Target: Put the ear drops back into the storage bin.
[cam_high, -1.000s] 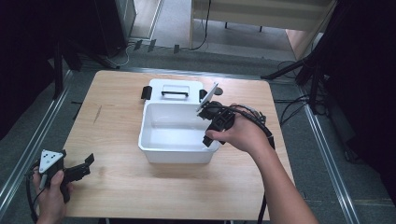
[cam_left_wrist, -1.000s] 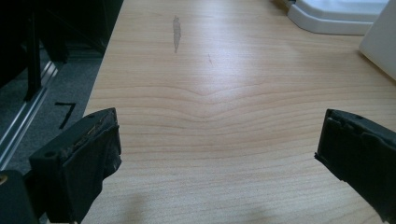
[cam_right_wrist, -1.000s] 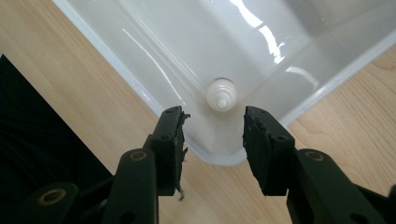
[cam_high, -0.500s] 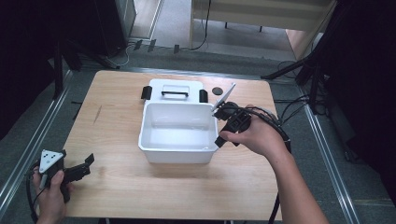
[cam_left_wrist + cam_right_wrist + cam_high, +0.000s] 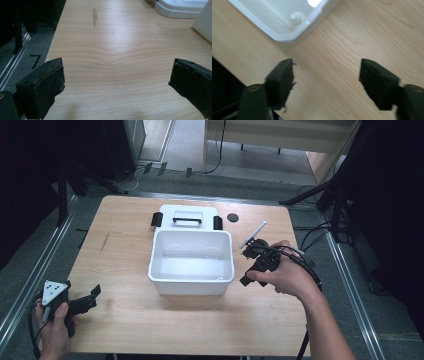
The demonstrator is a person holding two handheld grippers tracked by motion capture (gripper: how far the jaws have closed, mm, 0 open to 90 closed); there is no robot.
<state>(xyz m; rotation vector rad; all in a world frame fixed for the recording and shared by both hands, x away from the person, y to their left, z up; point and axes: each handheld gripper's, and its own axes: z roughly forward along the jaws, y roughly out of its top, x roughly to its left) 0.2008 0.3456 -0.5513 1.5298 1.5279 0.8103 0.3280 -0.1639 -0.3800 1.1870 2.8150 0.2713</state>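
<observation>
The white plastic bin (image 5: 191, 262) sat open and empty mid-table, its lid (image 5: 187, 216) lying flat just behind it. The right gripper (image 5: 248, 265) hung beside the bin's right wall, its jaws just opened and holding nothing; the left gripper (image 5: 90, 298) rested agape near the table (image 5: 125, 325) corner. The bin looked light, rigid, smooth-sided — probably slippery — so the rolled rim seemed the surest hold.

Pale wood desk (image 5: 125, 320) — smooth, matt, its grain running in long waves, with one dull grey scuff (image 5: 94, 17) in the finish. The white tub (image 5: 192, 282) looks like moulded plastic, smooth and faintly glossy inside; the white lid (image 5: 170, 213) behind it has the same sheen, with a black handle. Left hand-held gripper (image 5: 117, 87): matt black pads (image 5: 50, 82), frayed and rough at the edges — right hand-held gripper (image 5: 327, 82) likewise matt black.
</observation>
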